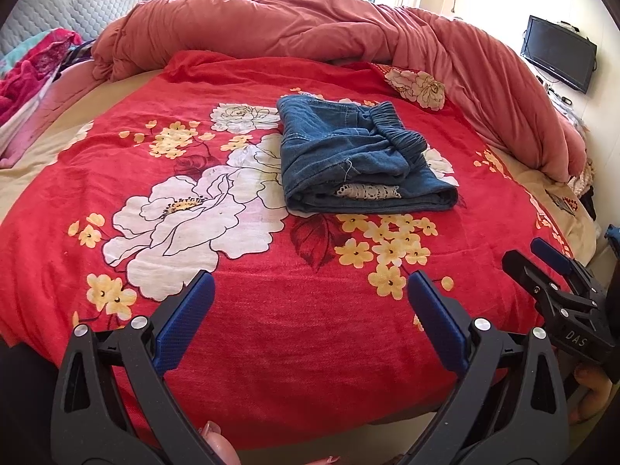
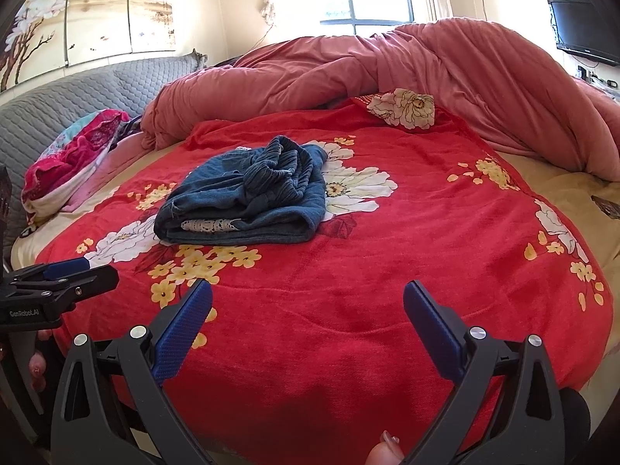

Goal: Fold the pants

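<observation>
Blue denim pants (image 1: pixel 356 155) lie folded into a compact bundle on the red floral blanket (image 1: pixel 271 310), elastic waistband on top and a strip of white lace showing at the near fold. The right wrist view has the same pants (image 2: pixel 248 197) left of centre. My left gripper (image 1: pixel 310 286) is held open over the blanket's near part, well short of the pants, with nothing between its blue pads. My right gripper (image 2: pixel 308 294) is open too, and empty, to the right of the bundle and nearer the bed's edge. Each gripper shows in the other's view: right gripper (image 1: pixel 542 259), left gripper (image 2: pixel 73 267).
A bunched pink-red duvet (image 1: pixel 310 31) runs along the bed's far side and right. Pink and red clothes (image 2: pixel 73 162) are piled at the left by a grey quilted headboard (image 2: pixel 97 89). A small TV (image 1: pixel 558 52) hangs on the right wall.
</observation>
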Available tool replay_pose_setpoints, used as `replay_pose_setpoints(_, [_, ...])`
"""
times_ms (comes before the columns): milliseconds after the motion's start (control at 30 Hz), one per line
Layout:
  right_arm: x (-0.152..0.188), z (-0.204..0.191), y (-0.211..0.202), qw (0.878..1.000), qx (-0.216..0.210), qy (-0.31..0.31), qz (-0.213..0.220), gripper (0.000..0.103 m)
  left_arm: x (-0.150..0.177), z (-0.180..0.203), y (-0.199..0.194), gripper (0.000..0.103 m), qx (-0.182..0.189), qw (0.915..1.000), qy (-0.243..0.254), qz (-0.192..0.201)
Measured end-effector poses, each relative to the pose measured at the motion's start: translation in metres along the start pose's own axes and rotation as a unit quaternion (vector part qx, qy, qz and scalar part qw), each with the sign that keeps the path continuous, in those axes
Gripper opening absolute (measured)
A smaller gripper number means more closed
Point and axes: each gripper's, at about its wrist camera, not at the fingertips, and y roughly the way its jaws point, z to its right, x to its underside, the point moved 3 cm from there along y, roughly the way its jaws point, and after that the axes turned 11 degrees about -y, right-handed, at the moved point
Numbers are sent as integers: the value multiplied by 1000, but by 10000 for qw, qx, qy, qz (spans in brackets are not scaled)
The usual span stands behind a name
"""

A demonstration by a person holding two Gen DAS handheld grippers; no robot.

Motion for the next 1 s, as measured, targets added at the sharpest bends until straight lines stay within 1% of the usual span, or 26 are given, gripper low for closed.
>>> replay_pose_setpoints(1000, [1, 3, 3, 10000, 43, -12, -43, 98, -2, -2, 0, 93, -14, 10000, -3, -15])
